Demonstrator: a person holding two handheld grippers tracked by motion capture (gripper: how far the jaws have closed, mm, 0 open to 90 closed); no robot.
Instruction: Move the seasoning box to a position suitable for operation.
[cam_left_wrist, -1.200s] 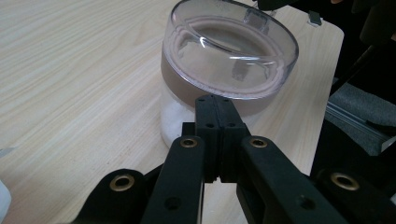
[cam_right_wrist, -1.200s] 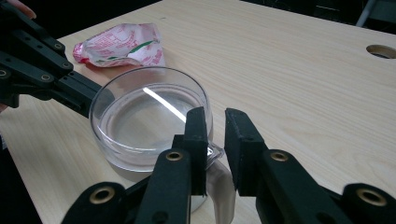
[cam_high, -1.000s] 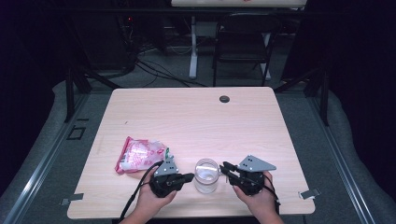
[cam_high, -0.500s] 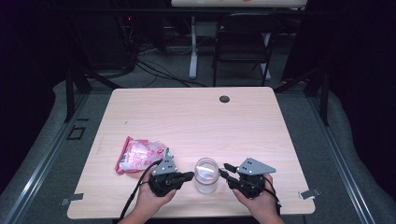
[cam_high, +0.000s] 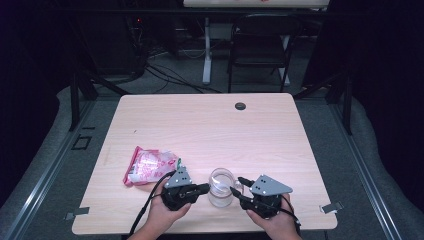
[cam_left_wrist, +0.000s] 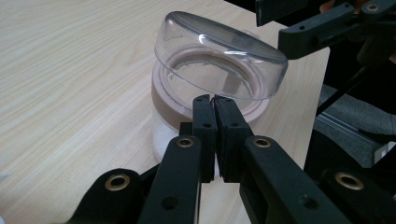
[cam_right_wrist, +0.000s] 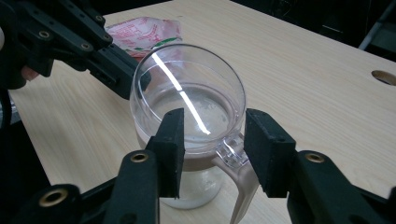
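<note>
Glass mug (cam_high: 220, 186) sits near on bench (cam_high: 210, 125). Left claw (cam_left_wrist: 215, 105) clenched empty at its rim. Right claw (cam_right_wrist: 214, 135) released, just opening, straddling the handle (cam_right_wrist: 233, 151).

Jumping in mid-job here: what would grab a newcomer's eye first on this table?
The clear glass jar near the front edge of the table, its hinged lid tilted open, flanked by both tools. The left hand-held gripper is shut at the jar's rim, while the right hand-held gripper has just been opening, its jaws apart either side of the lid's clasp. A pink-and-white packet lies to the left.
</note>
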